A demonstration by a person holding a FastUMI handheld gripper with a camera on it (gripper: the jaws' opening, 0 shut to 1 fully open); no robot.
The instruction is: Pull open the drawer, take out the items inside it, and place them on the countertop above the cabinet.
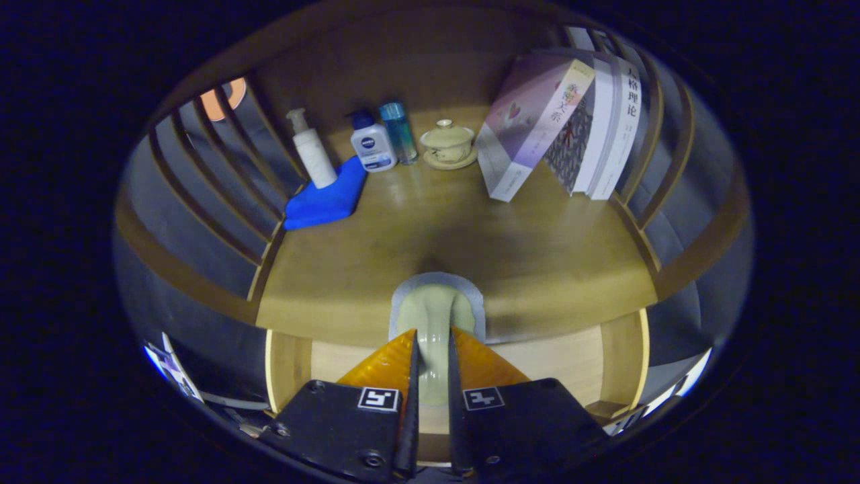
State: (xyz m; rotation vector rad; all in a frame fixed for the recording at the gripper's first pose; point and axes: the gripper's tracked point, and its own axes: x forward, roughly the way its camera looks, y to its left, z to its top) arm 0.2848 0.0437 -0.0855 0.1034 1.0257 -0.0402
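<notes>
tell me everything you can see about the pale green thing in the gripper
The pale green item looks smooth and glazed, like ceramic, with a narrow neck widening to a rounded far end. The gripper is shut on its neck, both fingers pressing its sides. It is held over the front edge of the wooden countertop, above the open drawer.

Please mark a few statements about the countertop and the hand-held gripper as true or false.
1. The hand-held gripper is shut on a pale green item. True.
2. The books lie flat in a stack. False: they stand leaning.
3. The lidded teacup sits between the bottles and the books. True.
4. The blue cloth lies under the books. False: it lies by the white pump bottle.
</notes>
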